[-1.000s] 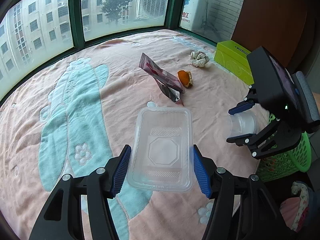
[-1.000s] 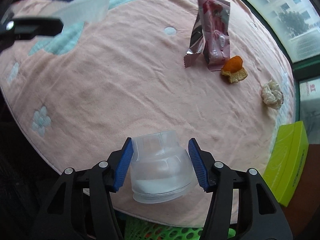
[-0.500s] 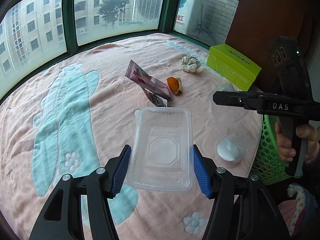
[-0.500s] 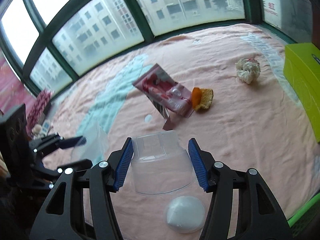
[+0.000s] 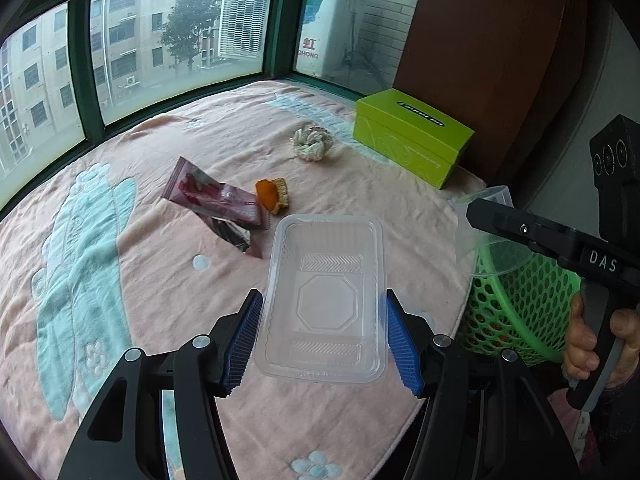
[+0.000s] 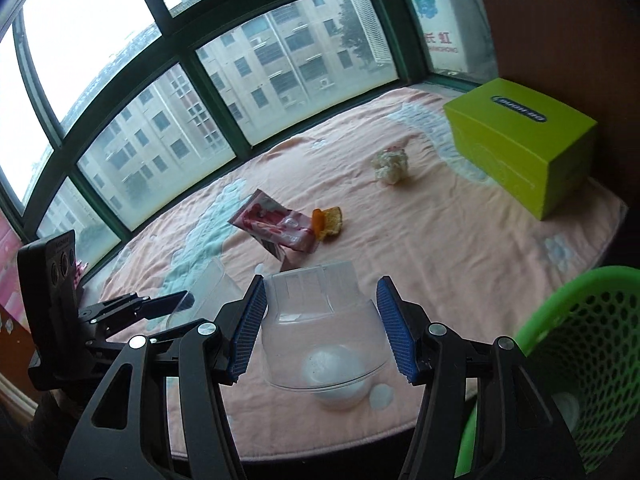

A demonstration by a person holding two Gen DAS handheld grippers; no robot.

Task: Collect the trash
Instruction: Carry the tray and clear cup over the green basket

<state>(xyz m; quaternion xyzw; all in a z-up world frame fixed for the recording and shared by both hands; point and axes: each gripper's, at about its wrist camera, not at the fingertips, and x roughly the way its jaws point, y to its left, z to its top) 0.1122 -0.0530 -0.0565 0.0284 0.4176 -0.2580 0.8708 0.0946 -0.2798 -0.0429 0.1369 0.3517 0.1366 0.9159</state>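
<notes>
Two pieces of trash in hand: my left tongs point(image 5: 324, 332) are clamped on a clear plastic tray point(image 5: 326, 300), my right tongs point(image 6: 320, 326) squeeze a clear plastic cup point(image 6: 320, 320), both held above the pink blanket point(image 5: 160, 280). The green basket point(image 6: 580, 344) sits just right of the cup. Snack wrapper point(image 5: 218, 202), orange peel point(image 5: 272, 196) and crumpled tissue point(image 5: 312, 144) lie farther back.

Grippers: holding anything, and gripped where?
Left gripper clamps clear tray across its long sides; right gripper clamps clear cup by its sidewalls.
</notes>
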